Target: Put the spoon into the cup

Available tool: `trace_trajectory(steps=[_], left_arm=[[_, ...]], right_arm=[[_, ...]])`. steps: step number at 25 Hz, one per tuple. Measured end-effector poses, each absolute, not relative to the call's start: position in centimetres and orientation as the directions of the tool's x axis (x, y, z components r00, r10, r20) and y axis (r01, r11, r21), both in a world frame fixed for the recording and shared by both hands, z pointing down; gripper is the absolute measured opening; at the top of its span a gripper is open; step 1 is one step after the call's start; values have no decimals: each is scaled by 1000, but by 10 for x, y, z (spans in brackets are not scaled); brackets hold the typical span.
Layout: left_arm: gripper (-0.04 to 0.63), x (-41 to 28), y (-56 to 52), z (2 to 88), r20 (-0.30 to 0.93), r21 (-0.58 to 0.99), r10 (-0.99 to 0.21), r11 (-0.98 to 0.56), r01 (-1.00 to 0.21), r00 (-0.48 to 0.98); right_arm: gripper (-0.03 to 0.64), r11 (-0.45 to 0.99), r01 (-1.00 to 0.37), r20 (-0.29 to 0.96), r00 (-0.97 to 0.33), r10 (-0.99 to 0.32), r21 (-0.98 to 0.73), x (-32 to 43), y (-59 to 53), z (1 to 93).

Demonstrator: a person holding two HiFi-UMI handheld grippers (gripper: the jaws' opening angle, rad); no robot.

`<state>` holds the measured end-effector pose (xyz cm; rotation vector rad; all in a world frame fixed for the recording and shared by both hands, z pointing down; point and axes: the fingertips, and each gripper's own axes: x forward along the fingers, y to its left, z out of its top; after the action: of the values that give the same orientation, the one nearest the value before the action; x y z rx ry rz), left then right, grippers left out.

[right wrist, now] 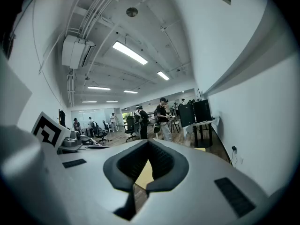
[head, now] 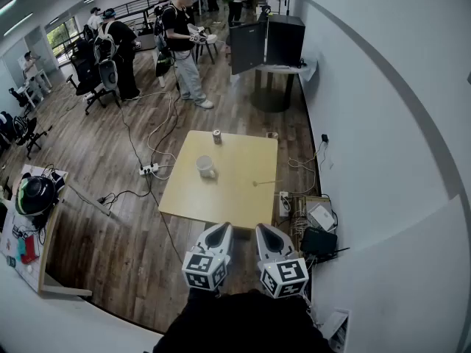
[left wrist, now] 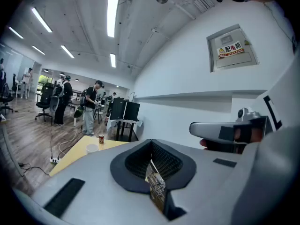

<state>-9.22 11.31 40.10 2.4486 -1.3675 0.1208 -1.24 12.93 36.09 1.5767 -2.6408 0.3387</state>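
Spoon point(head: 265, 183): lies on worktop point(head: 221, 197), right of cup point(head: 205, 167), well apart from it. Step in hand, likely: approach, nothing grasped yet. Left claw point(head: 218, 229) and right claw point(head: 266, 229): pressed together, empty, short of worktop edge. Next: calls for 1 claw opened, carried forward, lowered for pickup.

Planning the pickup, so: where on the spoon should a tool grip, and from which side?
Grip the spoon on its thin handle, just right of the rounded end, coming from above with the jaws across it. It lies flat on the table, handle running toward the right edge, so the right tool seems nearer.
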Motion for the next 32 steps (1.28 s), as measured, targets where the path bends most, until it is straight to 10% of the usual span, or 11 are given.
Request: trace_trajectory(steps=[32], left_arm=[[34,-22,103,446,309,273,-802,-440,-855,512]], right_arm=[[20,459,-849,231,-517,-824,-262,59,118,414]])
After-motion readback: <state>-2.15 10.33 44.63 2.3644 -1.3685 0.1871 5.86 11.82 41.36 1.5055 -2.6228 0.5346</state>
